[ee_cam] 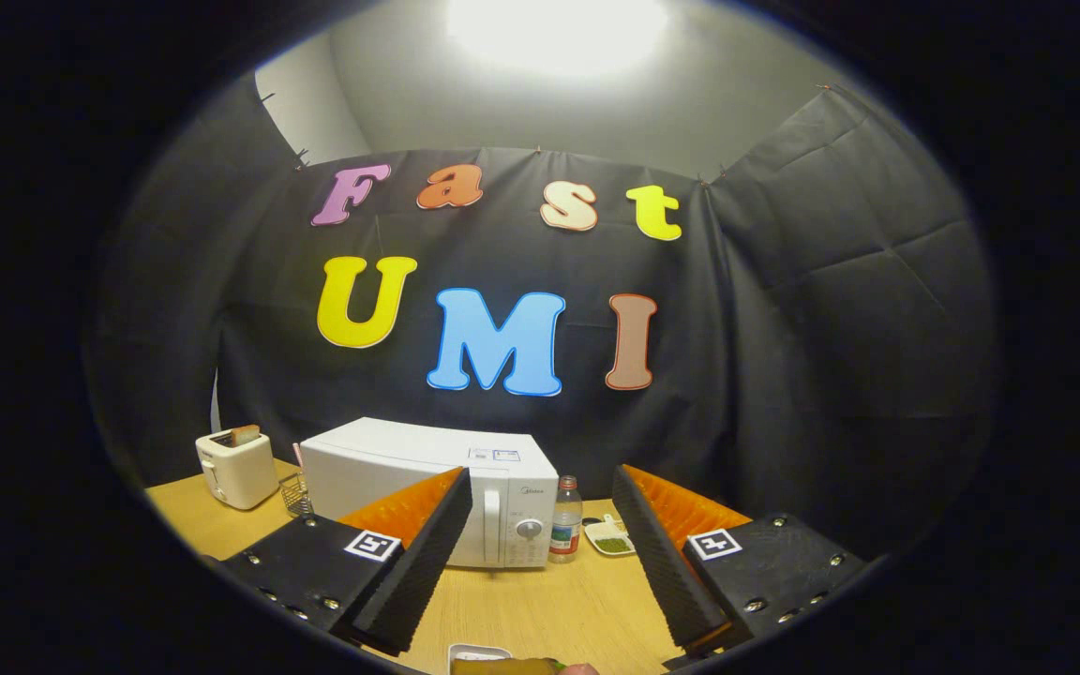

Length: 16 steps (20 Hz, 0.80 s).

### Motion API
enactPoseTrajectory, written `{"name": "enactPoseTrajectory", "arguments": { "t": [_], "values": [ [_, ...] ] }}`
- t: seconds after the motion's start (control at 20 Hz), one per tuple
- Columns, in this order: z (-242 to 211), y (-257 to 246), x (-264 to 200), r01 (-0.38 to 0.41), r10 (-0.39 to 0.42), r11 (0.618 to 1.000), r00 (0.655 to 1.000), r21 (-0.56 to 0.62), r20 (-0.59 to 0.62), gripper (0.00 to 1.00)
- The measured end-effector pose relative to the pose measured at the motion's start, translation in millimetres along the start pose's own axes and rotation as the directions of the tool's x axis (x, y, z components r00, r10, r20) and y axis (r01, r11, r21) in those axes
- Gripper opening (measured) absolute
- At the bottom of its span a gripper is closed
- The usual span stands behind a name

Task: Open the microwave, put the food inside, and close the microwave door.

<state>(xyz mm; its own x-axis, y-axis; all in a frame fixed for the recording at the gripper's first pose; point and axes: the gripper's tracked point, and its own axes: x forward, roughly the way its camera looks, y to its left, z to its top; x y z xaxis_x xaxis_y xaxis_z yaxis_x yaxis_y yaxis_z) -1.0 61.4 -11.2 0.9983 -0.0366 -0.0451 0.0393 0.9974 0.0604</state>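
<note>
The gripper (540,562) hangs spread wide, holding nothing. The white microwave (432,492), door shut, sits beyond the fingers at about eleven o'clock, its handle (492,525) upright between them.

— We get strong light from the ceiling lamp (557,33); it burns out to pure white glare above the microwave (427,487).

— Agreed. Below it, we see the table (540,609) evenly lit and sharp, soft shadow under the microwave, dim cloth beside it, and fisheye bending straight lines.
</note>
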Motion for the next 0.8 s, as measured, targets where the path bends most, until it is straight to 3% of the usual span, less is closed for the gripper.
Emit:
{"name": "enactPoseTrajectory", "arguments": {
  "t": [0.3, 0.8],
  "values": [
    [-17, 25, 28, -0.042, 0.042, 0.999, 0.998, 0.007, -0.036, 0.96],
    [-81, 36, 133, -0.156, 0.156, 0.988, 0.971, 0.015, -0.181, 0.96]
  ]
}}
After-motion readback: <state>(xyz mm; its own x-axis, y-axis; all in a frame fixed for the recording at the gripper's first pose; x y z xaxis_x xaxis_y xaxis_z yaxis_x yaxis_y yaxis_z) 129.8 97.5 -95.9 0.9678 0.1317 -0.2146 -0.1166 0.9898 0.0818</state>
